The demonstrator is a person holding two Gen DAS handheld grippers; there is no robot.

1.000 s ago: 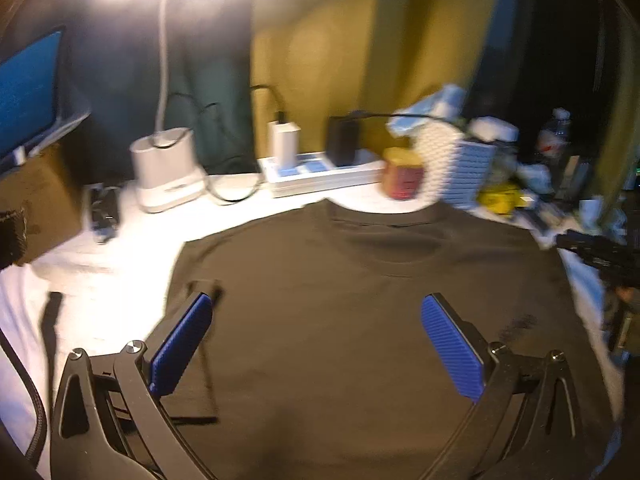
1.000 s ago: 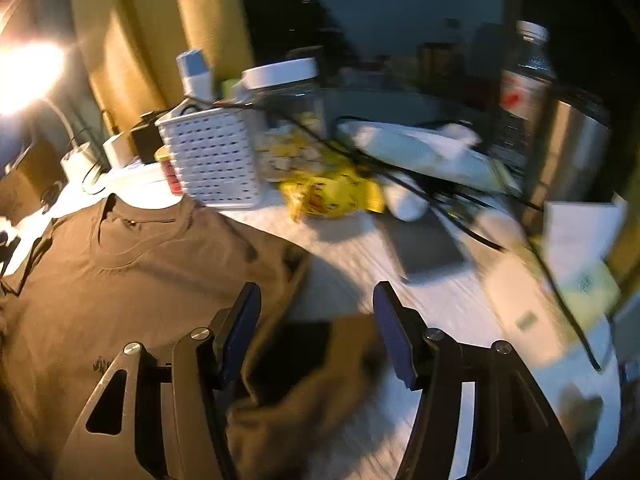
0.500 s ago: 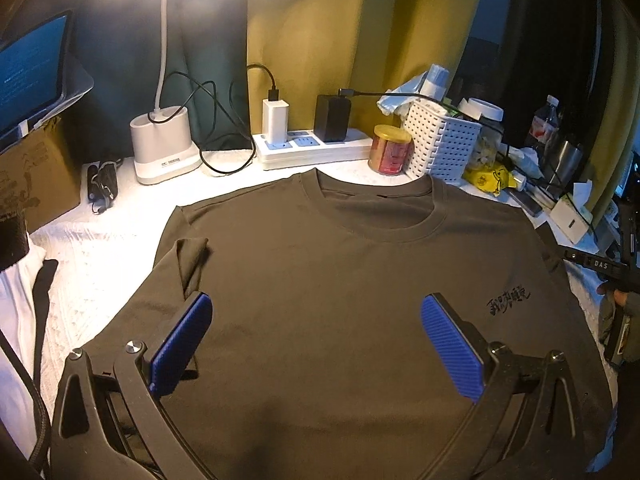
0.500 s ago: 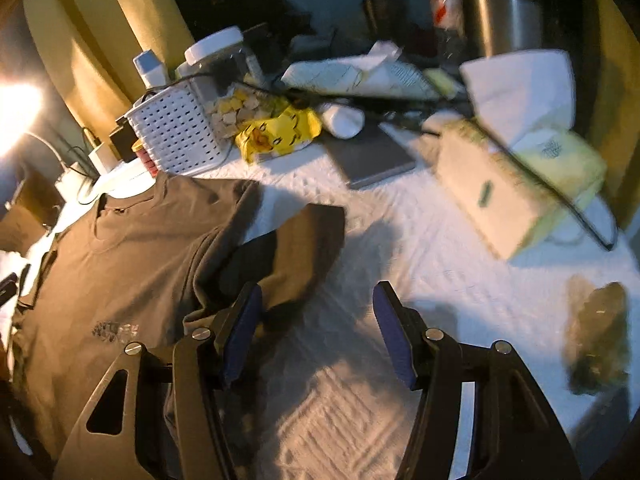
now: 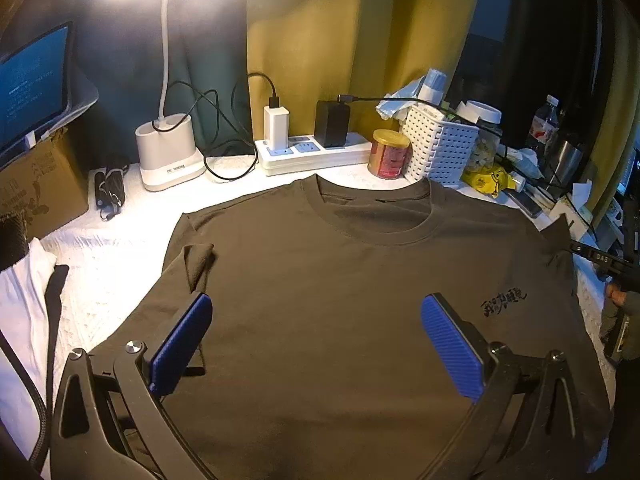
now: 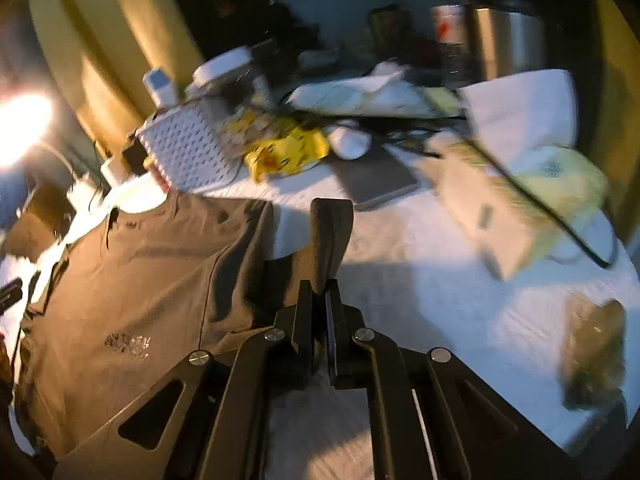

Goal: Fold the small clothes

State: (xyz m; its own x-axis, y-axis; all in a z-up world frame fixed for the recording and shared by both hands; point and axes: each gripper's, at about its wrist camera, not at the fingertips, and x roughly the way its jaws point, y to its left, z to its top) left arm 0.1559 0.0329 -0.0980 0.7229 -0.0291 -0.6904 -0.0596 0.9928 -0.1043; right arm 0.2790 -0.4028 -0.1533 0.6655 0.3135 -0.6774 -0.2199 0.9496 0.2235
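Note:
A dark brown T-shirt (image 5: 340,300) lies face up and flat on the white table cover, collar toward the back, a small print on its right chest. Its left sleeve (image 5: 196,260) is folded inward. My left gripper (image 5: 316,336) is open and empty, hovering over the shirt's lower middle. In the right wrist view my right gripper (image 6: 320,300) is shut on the shirt's right sleeve (image 6: 330,236), which stands lifted off the table beside the shirt body (image 6: 140,280).
Along the back stand a lamp base (image 5: 168,152), a power strip (image 5: 312,152) with chargers, a red can (image 5: 390,154), a white perforated basket (image 5: 440,146) and a yellow packet (image 6: 288,150). A cardboard box (image 5: 36,192) sits left. A tissue box (image 6: 516,200) and steel flask (image 6: 508,36) stand right.
My right gripper went from open beside the right sleeve to shut on it, and the sleeve now stands lifted. My left gripper stays open over the shirt, nearly still.

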